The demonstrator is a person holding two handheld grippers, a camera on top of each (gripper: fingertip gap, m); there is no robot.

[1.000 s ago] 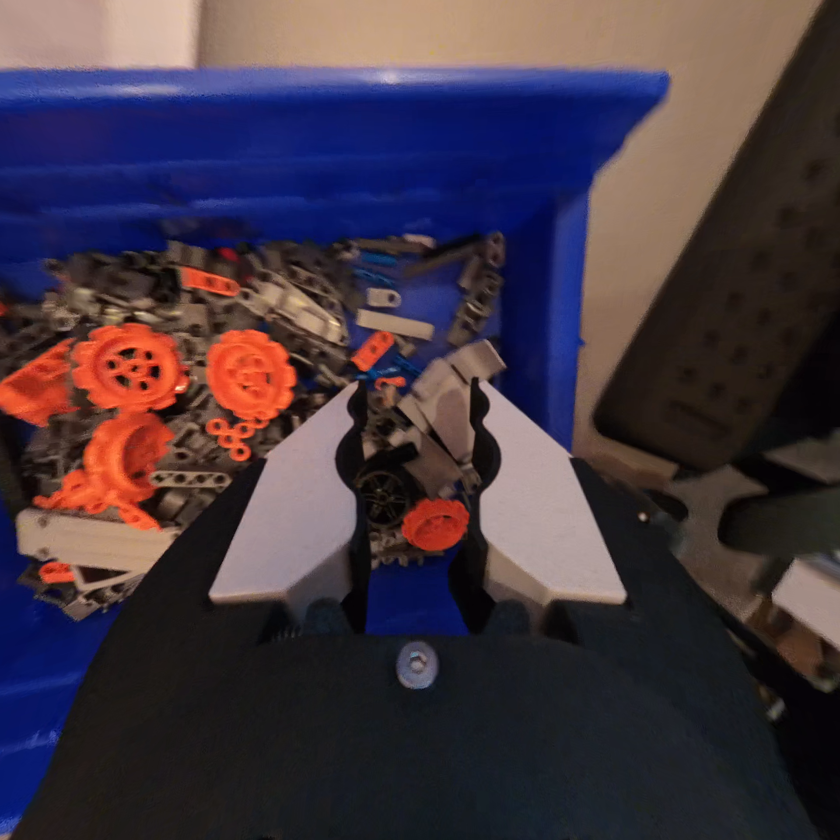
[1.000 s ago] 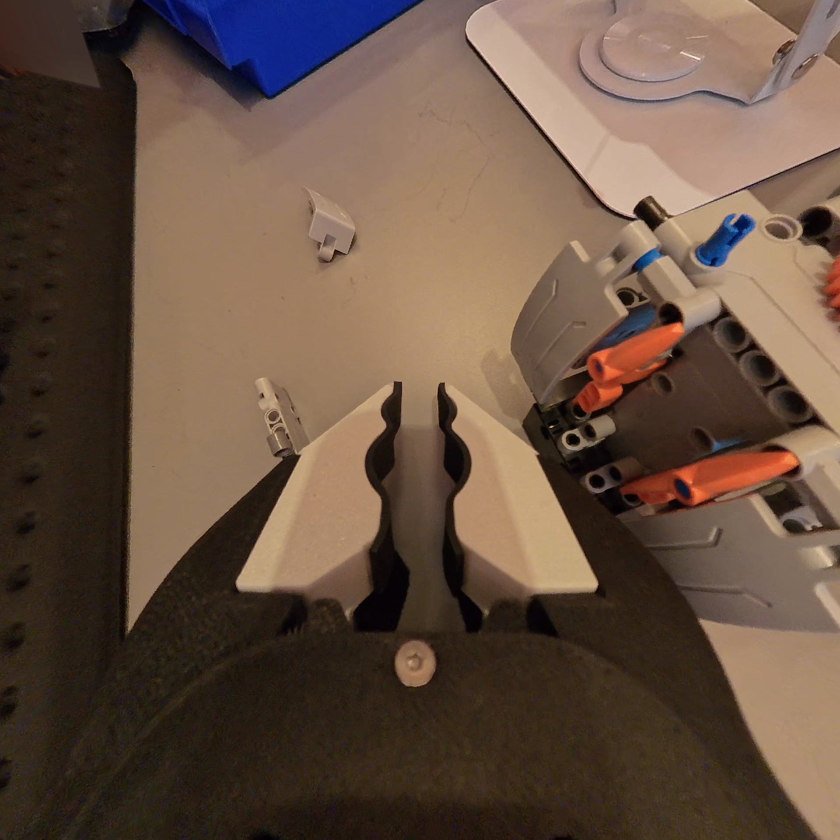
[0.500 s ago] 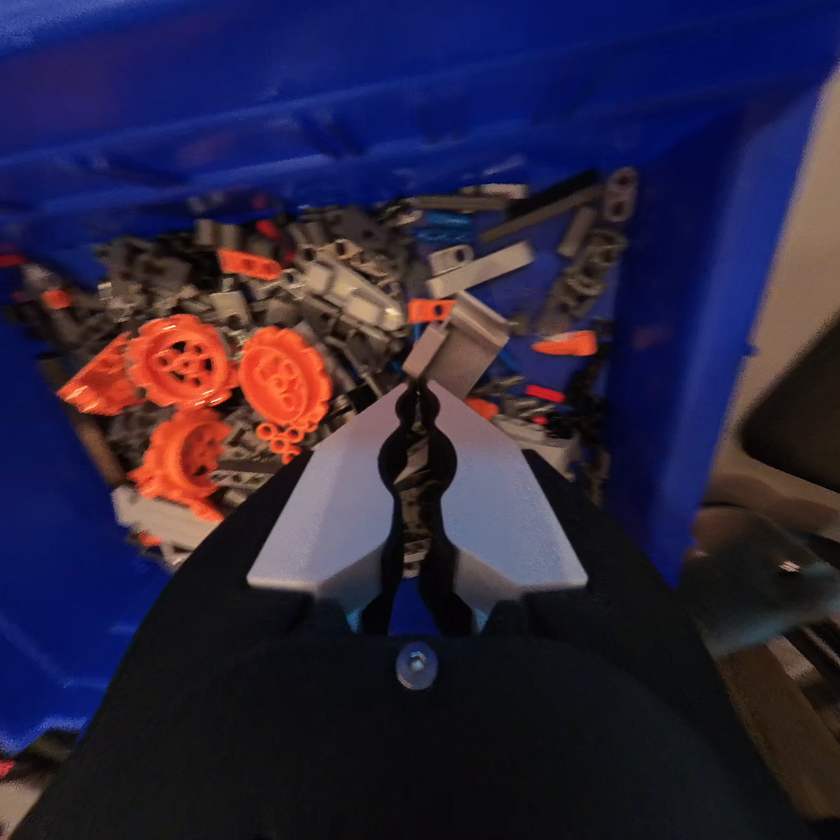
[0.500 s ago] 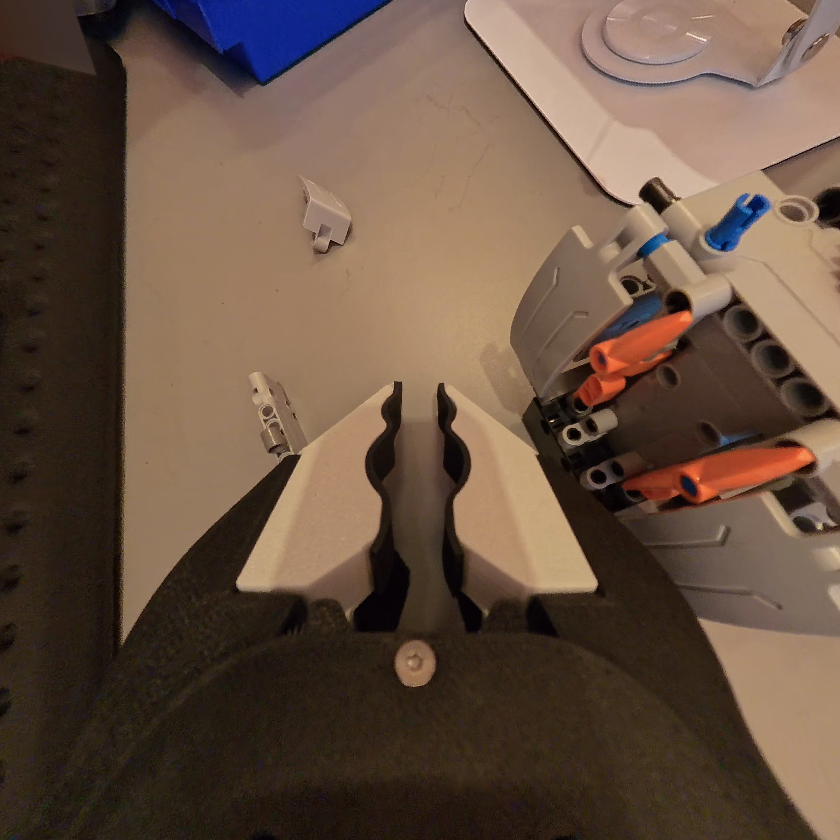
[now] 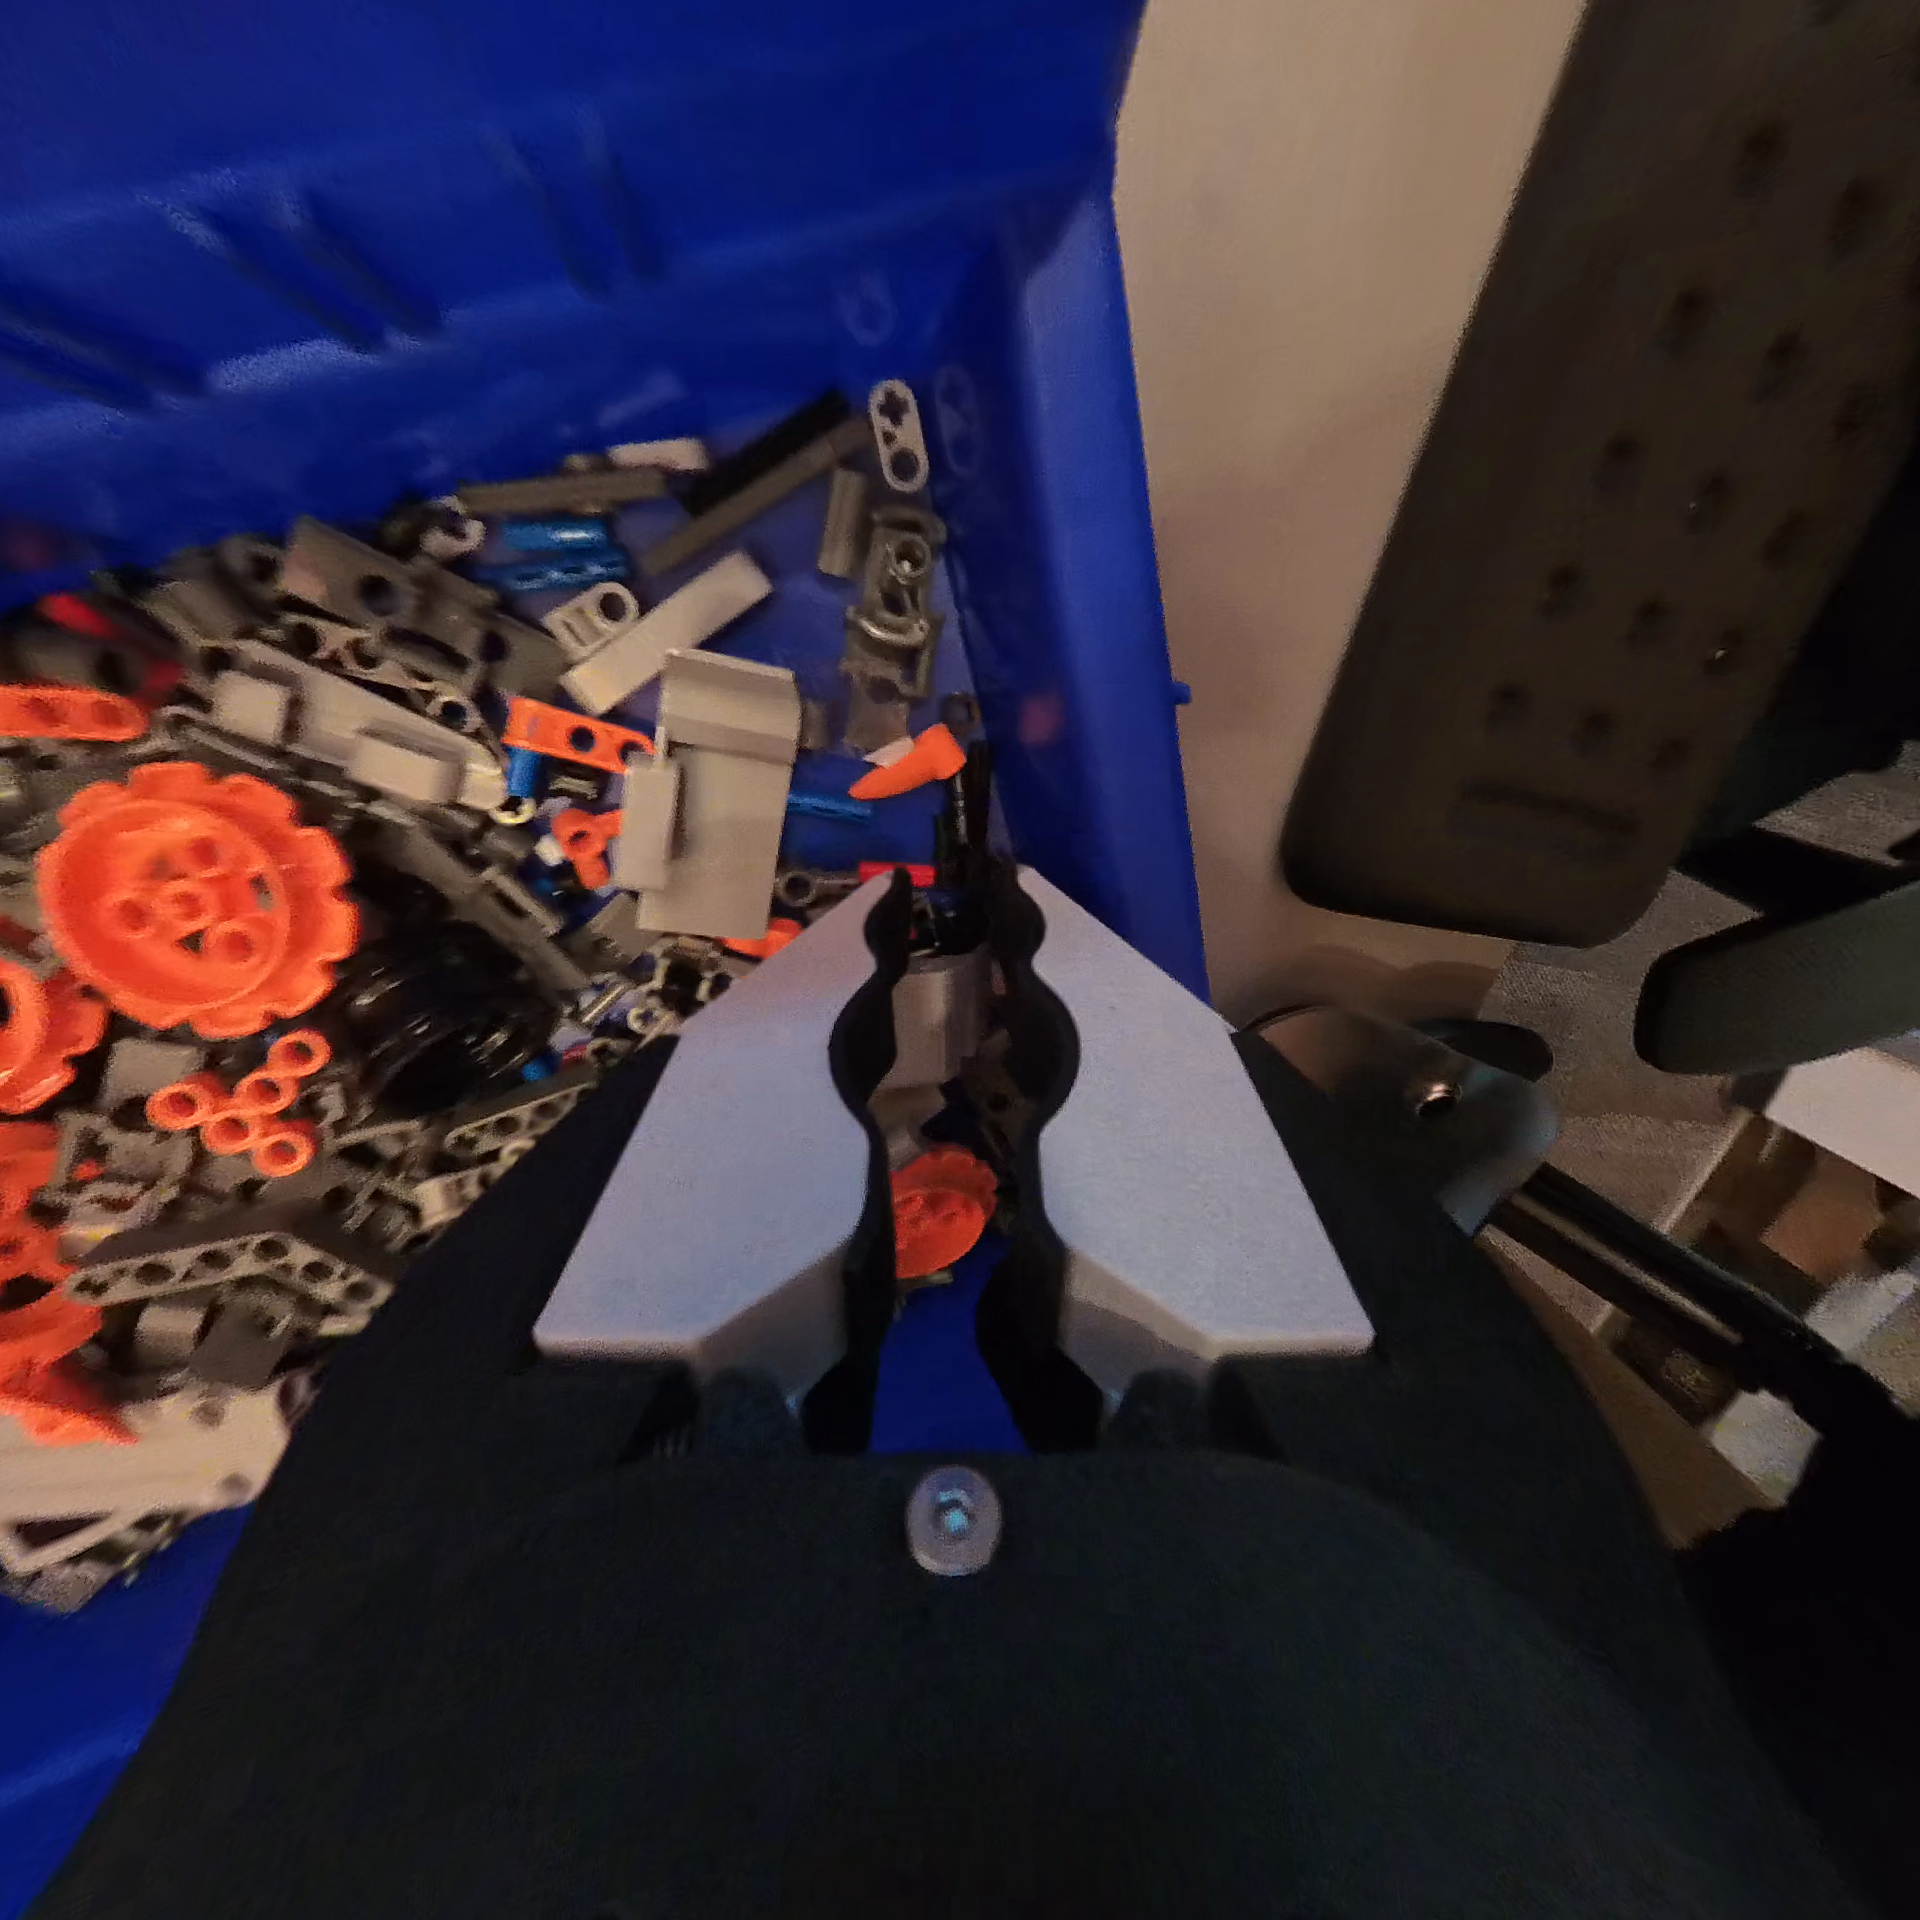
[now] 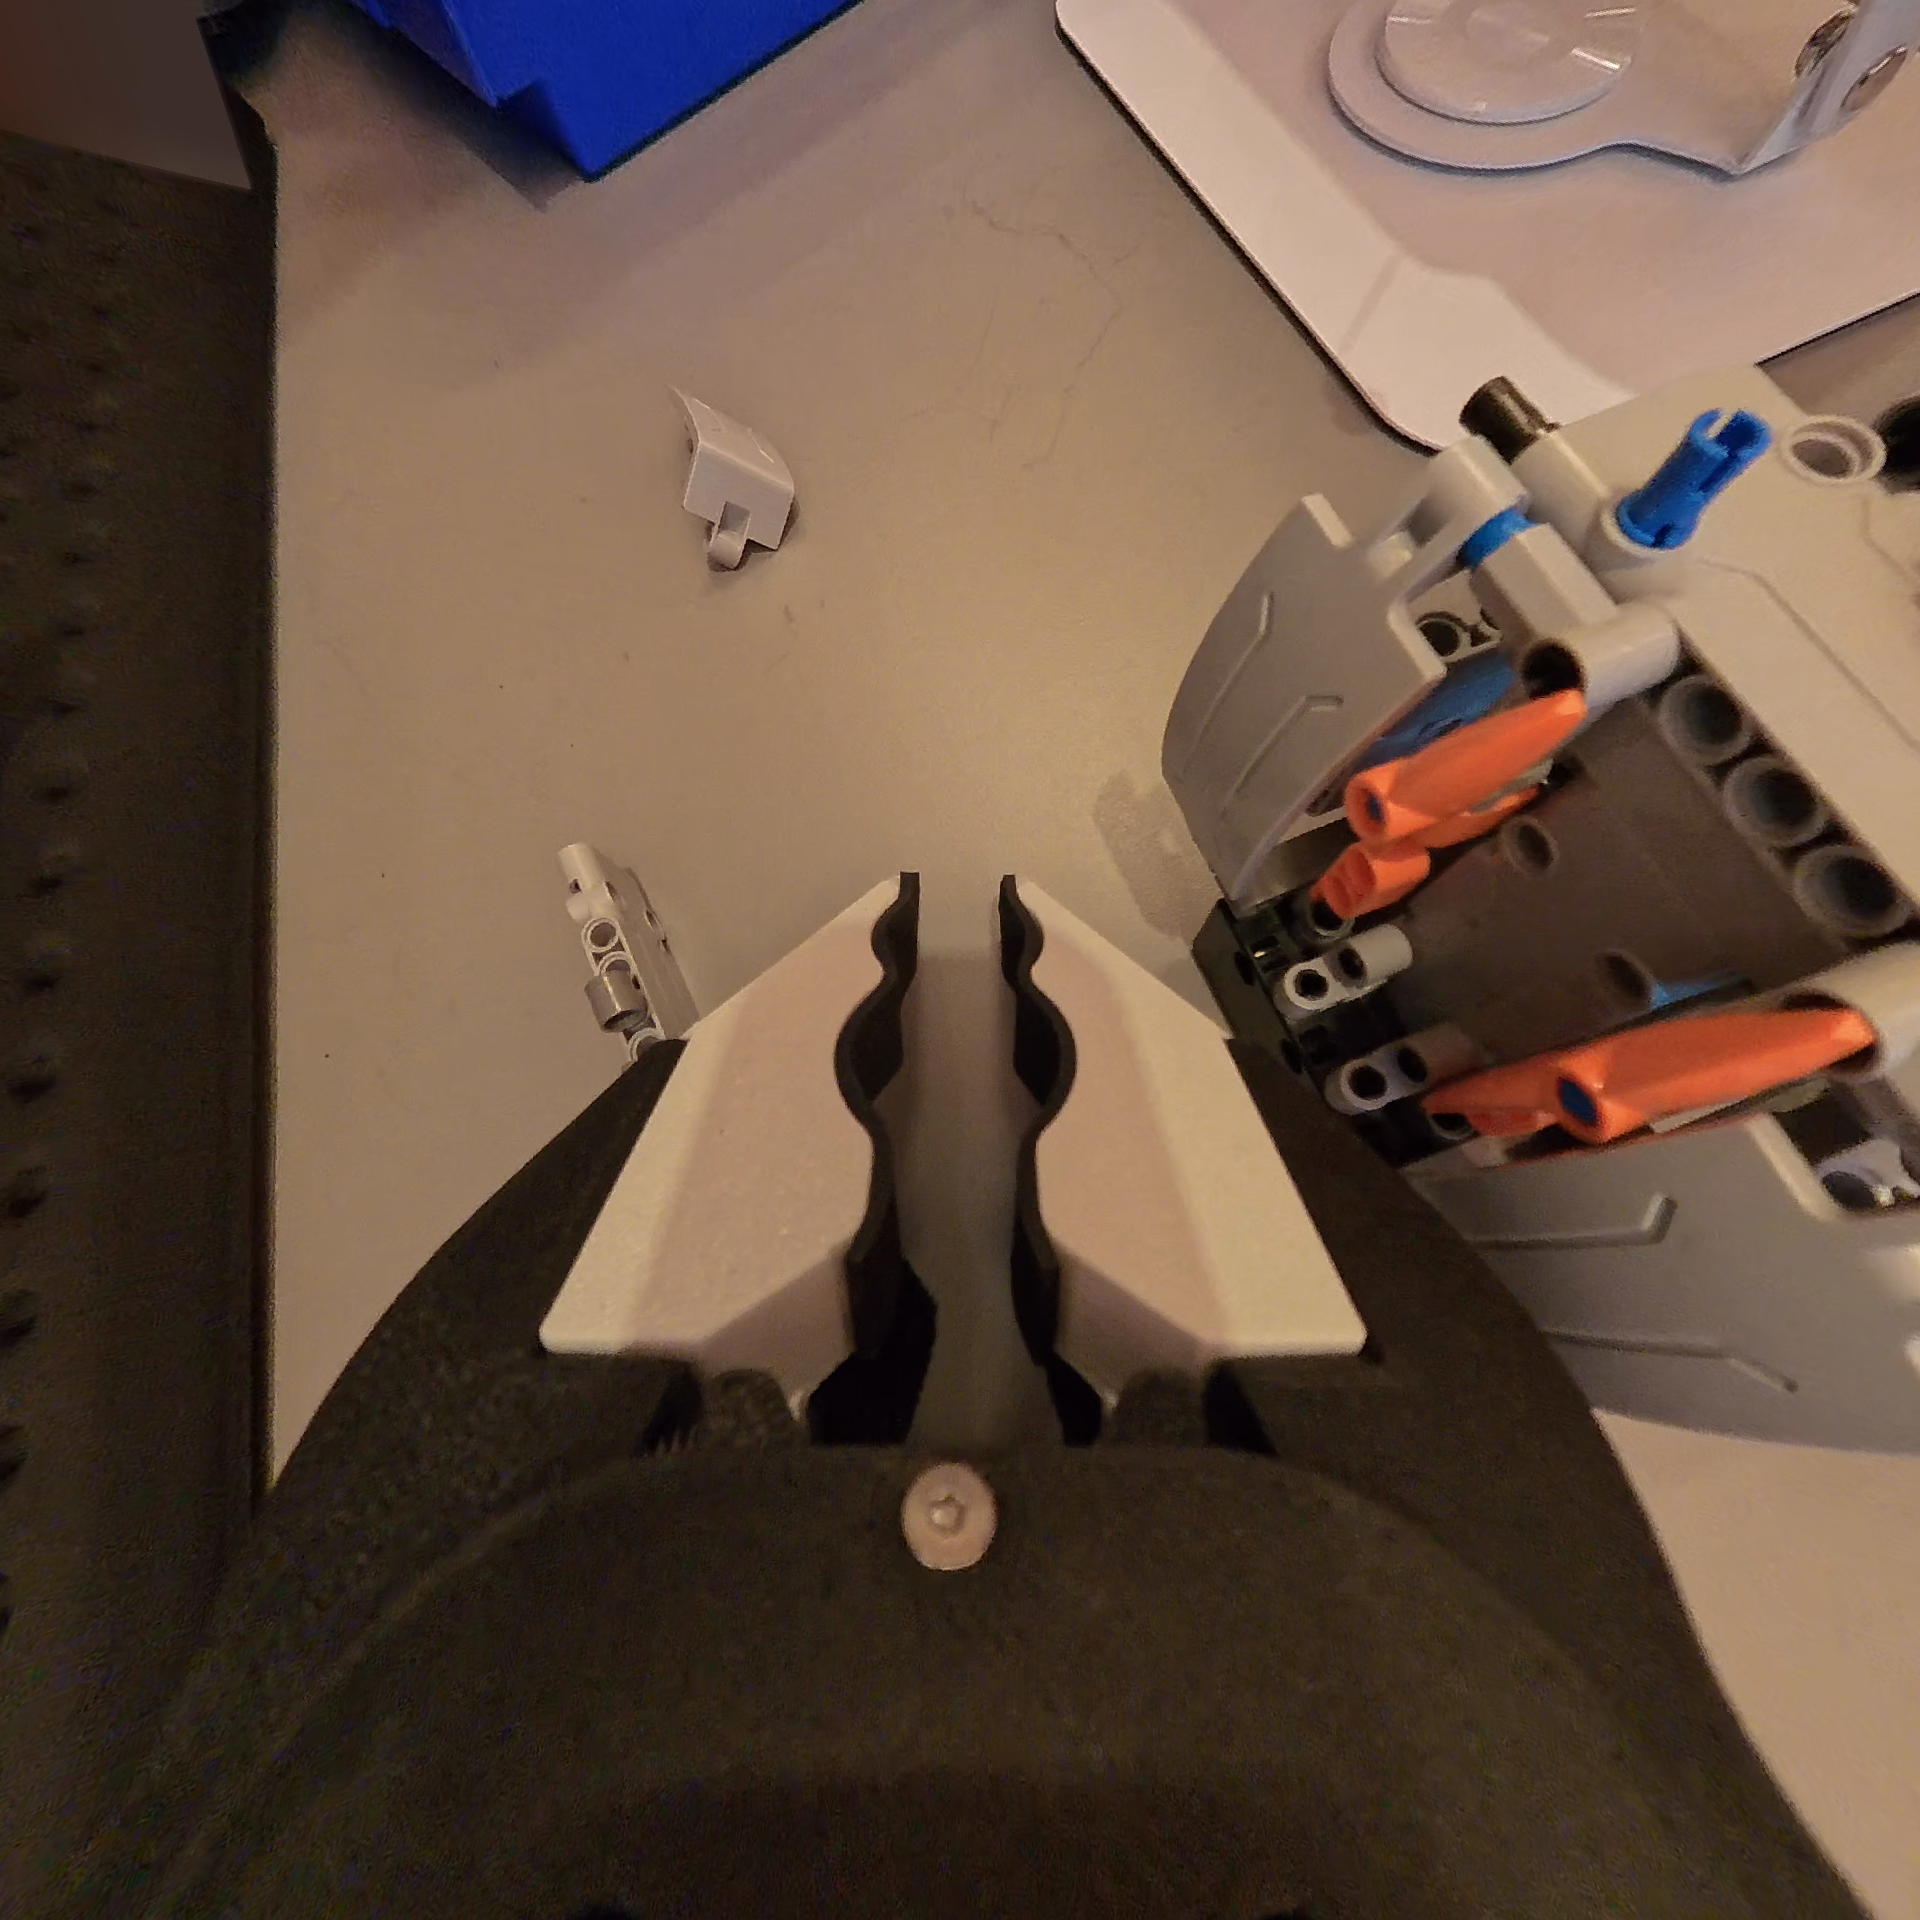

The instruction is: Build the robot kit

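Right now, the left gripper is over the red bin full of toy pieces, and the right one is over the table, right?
Not quite: the bin is blue, not red, as the left wrist view shows. The left gripper is indeed over its toy pieces, and the right gripper is over the table.
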